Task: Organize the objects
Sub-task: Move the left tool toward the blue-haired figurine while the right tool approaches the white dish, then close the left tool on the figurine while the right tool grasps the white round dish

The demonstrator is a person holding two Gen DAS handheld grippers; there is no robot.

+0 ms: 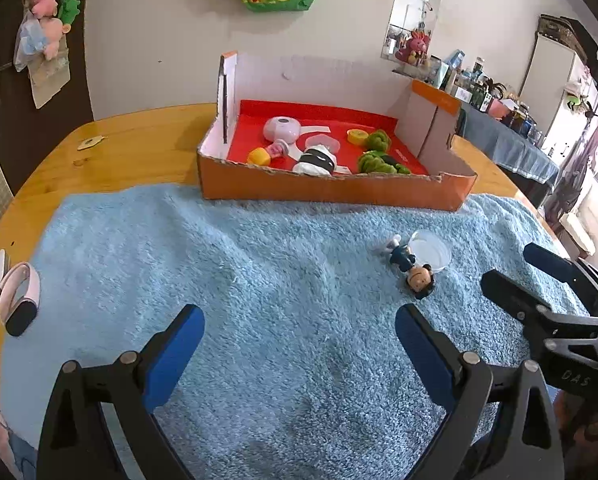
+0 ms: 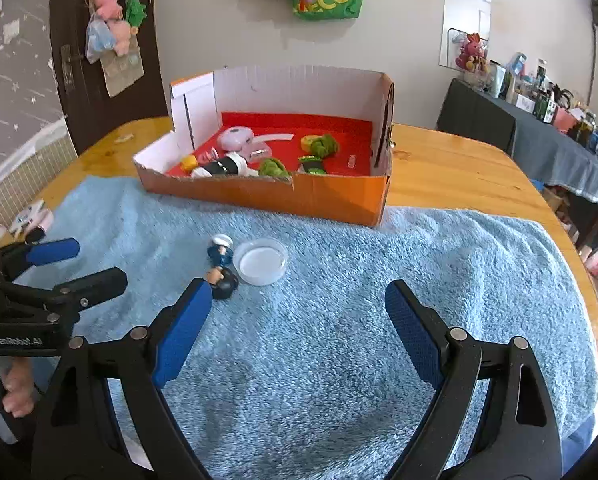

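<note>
A blue towel point(image 1: 259, 280) covers the near half of the wooden worktop point(image 1: 139, 144), reaching close to its near edge and its right edge, with bare wood left along the far edge and the left side. An orange cardboard box point(image 1: 331, 190) sits at the towel's far edge, toward the middle of the worktop, its low front wall torn and ragged and its tall back flap standing upright. Inside on the red floor lie a pink round case point(image 1: 281, 128), green plush pieces point(image 1: 375, 162), a black-and-white item point(image 1: 317, 160) and small yellow pieces.

On the towel, well short of the box, a small figurine point(image 2: 221, 268) lies on its side, touching a clear round lid point(image 2: 261, 261). Open towel spreads on all sides of this pair.

The left gripper point(image 1: 299, 332) hangs over bare towel near the worktop's near edge, jaws spread wide with nothing between them. The right gripper point(image 2: 299, 312) is likewise released and empty, its left finger just beside the figurine's head. A pink wristband point(image 1: 19, 300) and a white card lie at the worktop's left edge, well apart from the grippers.
</note>
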